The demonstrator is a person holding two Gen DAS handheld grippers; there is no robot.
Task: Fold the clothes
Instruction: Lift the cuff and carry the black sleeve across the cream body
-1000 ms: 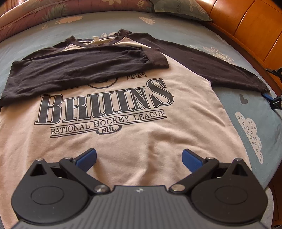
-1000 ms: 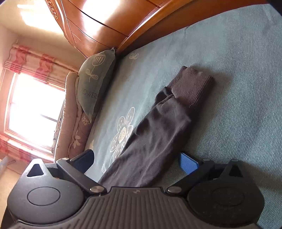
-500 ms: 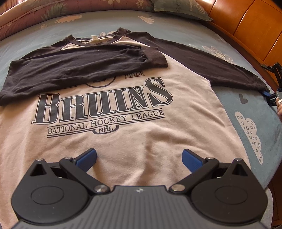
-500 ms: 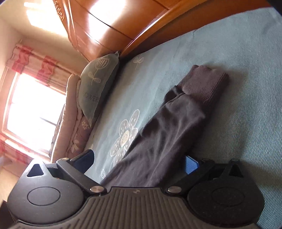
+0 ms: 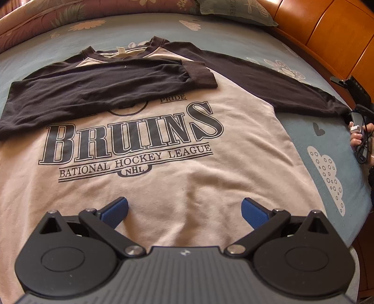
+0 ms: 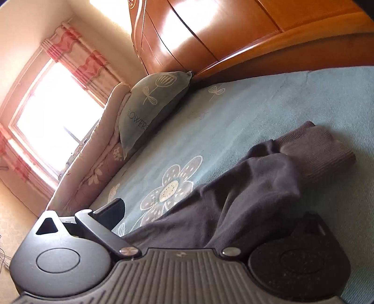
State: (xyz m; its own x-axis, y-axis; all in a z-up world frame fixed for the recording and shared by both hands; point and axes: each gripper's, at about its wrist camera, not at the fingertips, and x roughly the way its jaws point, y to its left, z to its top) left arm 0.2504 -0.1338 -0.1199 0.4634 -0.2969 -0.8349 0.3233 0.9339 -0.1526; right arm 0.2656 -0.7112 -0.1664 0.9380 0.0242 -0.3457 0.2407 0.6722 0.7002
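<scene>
A beige shirt (image 5: 177, 163) with dark sleeves and "BRUINS" print lies flat on the blue bed sheet (image 5: 327, 140). Its left sleeve (image 5: 98, 86) is folded across the chest. The right sleeve (image 5: 280, 86) stretches out toward the bed's edge. My left gripper (image 5: 184, 210) hovers open over the shirt's lower part, holding nothing. My right gripper (image 6: 184, 217) is open at the right sleeve (image 6: 245, 187) near its cuff (image 6: 315, 152). The cloth lies between its fingers and hides the right one. The left wrist view shows that gripper (image 5: 357, 121) with a hand at the sleeve's end.
A blue flower-print pillow (image 6: 152, 107) and a rolled pink quilt (image 5: 46, 14) sit at the head of the bed. Orange wooden furniture (image 6: 210, 35) stands along the bed's side. A bright window (image 6: 53, 117) with pink curtains is beyond.
My right gripper has pushed forward and tilted along the sleeve, and the cloth now covers its right finger. The hand holding it has come into the left wrist view. My left gripper barely moved.
</scene>
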